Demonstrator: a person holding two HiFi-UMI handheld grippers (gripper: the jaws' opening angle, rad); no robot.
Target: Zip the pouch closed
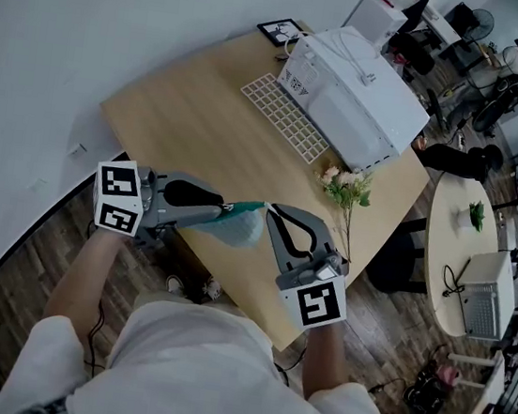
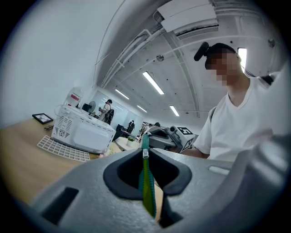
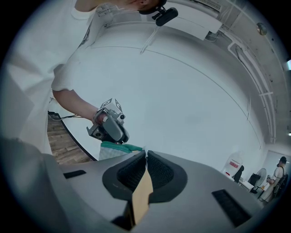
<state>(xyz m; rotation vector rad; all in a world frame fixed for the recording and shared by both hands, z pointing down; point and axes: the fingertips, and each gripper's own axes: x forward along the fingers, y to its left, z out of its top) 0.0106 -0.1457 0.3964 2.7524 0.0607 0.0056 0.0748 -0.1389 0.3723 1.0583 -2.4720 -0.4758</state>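
Obs: left gripper (image 1: pixel 225 209) (image 2: pixel 145 154) has its jaws nearly together, clamped on the green zipper edge of the pouch (image 1: pixel 240 230) (image 2: pixel 147 182) (image 3: pixel 111 150). The right gripper (image 1: pixel 270 210) (image 3: pixel 145 152) has its jaws together, pinching that edge's other end (pale bit at tips, too small to identify). The pouch hangs between them over the near edge of the table (image 1: pixel 184 125).

Light wood desk (image 1: pixel 193 136) standing on a dark plank floor (image 1: pixel 25 256). On the desk: white boxy appliance (image 1: pixel 349 95) at the far side, white grid mat (image 1: pixel 285 118) just beside it, black-framed picture (image 1: pixel 280 31) at the far corner, flower sprig (image 1: pixel 347 186) near the right edge.
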